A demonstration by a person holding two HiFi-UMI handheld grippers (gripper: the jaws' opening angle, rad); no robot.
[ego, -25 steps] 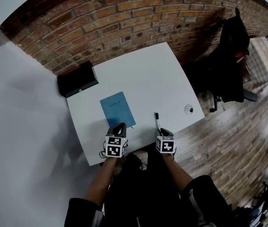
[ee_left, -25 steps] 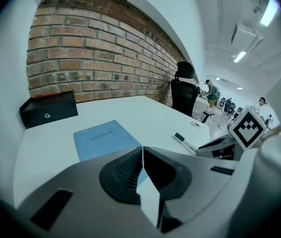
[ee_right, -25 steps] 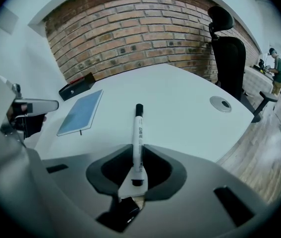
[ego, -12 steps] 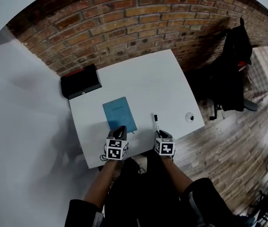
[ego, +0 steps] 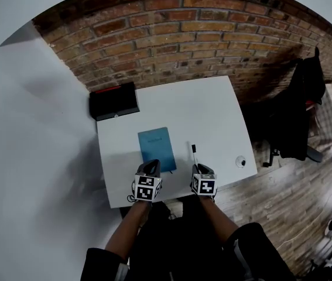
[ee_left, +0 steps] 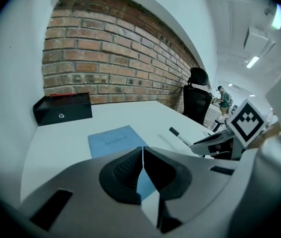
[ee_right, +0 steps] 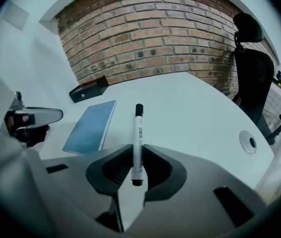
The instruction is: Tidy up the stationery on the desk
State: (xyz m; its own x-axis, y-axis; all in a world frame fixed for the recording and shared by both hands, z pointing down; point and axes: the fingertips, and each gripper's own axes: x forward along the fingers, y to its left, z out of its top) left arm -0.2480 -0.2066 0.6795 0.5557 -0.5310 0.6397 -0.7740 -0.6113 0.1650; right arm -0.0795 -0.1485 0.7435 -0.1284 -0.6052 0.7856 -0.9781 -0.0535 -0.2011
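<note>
Black pads of the left tool (ee_left: pixel 142 155) were pressed together with nothing between them, low at the near edge of the white bench (ego: pixel 195 113), just over the near corner of a blue notebook (ee_left: pixel 114 140). To its right in the head view, the right tool (ee_right: pixel 136 158) pinched the near end of a white marker pen (ee_right: pixel 138 135) between its pads, and the pen's black cap pointed away toward the wall. The notebook lay flat and closed at the lower middle of the bench, just left of the pen and apart from it. Near the bench's right edge, a small round cable grommet (ego: pixel 241 162) was set in the top. A black box (ego: pixel 114 101) with a red strip along its back stood at the far left corner, against the brick wall (ego: pixel 183 34). A black office chair (ego: pixel 300 116) stood on the wooden floor (ego: pixel 271 198) at the right of the frame, beyond the bench.
</note>
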